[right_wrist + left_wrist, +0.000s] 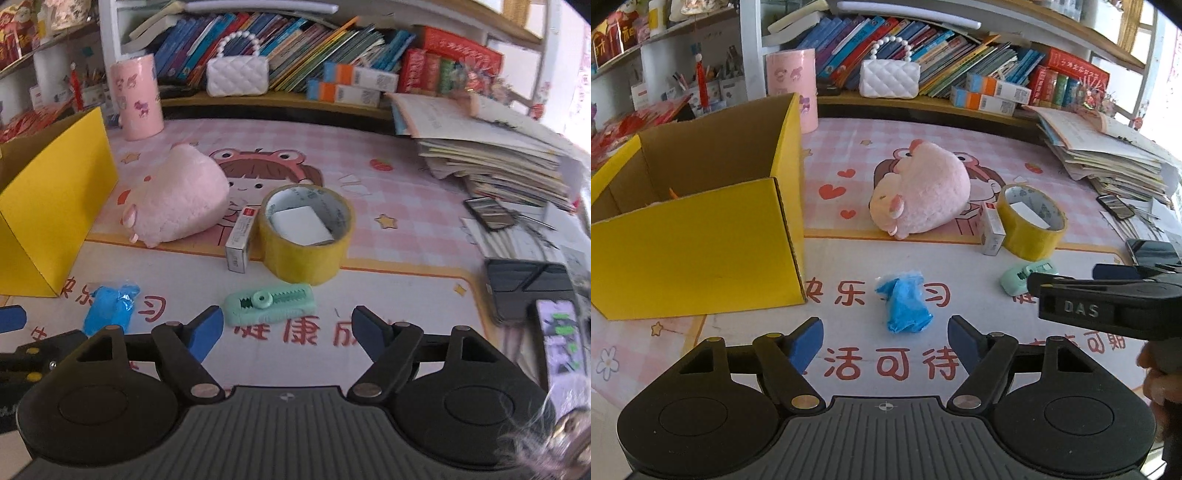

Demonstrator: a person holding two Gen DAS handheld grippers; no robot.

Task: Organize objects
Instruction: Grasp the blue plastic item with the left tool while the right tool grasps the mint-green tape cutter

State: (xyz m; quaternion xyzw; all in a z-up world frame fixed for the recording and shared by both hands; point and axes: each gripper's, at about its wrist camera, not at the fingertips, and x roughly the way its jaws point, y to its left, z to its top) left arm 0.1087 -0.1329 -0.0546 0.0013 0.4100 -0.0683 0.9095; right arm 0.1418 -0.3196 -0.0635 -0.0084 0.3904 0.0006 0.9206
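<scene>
Reaching for loose items is the step in hand, as I read it: nothing is gripped yet, and the yellow box (701, 236) stands open at the left of the mat (960, 147), waiting to be filled. Your left gripper (885, 338) hangs just short of the blue wad (905, 304), jaws partly open and empty, the wad lying ahead of the fingertips and roughly on their centre line. Your right gripper (287, 330) points at the green cutter (271, 303), jaws likewise partly open with nothing between them; the cutter lies flat, just beyond the tips and a little left of centre.

Behind these lie the plush (181, 197), the tape roll (306, 236) and a small carton (240, 240) touching the roll.

For the next move, you need each gripper lowered until its pads straddle its target, then closed. The wad looks soft and should crush easily; the cutter sits low on the mat, so come down close to the surface and shift left to centre it.
</scene>
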